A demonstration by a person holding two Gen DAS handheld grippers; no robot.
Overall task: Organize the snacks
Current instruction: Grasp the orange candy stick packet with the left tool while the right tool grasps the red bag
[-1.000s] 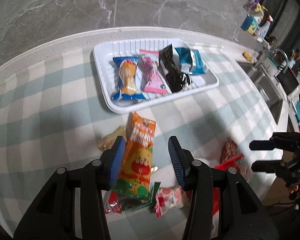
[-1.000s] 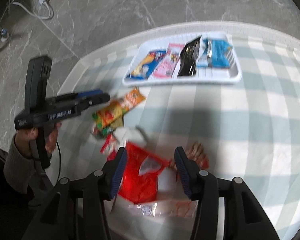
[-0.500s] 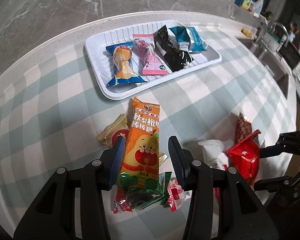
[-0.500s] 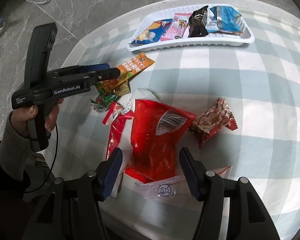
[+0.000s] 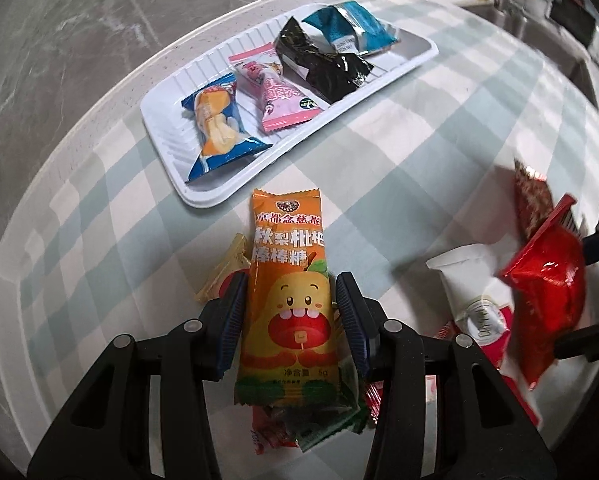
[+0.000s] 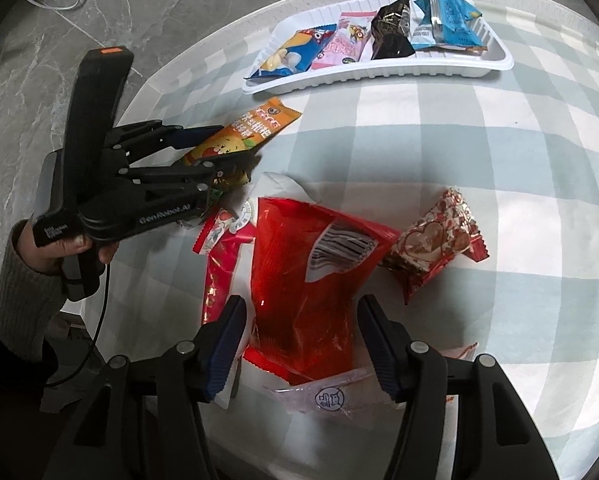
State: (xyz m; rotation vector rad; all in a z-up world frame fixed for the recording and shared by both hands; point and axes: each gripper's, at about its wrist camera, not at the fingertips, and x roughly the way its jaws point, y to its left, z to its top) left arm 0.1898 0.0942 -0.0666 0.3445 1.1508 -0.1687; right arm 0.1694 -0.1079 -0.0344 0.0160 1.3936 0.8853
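Tray (image 5: 167, 128) holds four snack packets; left tongs (image 5: 289, 312) grip orange packet (image 5: 287, 280); right tongs (image 6: 299, 336) closing around red packet (image 6: 299, 280), untouched.

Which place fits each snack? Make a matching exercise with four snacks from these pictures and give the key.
Snacks:
1. orange pear packet
2. blue packet
3. red bag
4. heart-print packet

Places:
A. on the checked cloth, right of the red bag in the right wrist view
B. between the left gripper's jaws
C. in the white tray
D. between the right gripper's jaws

Pairs: 1-B, 2-C, 3-D, 4-A
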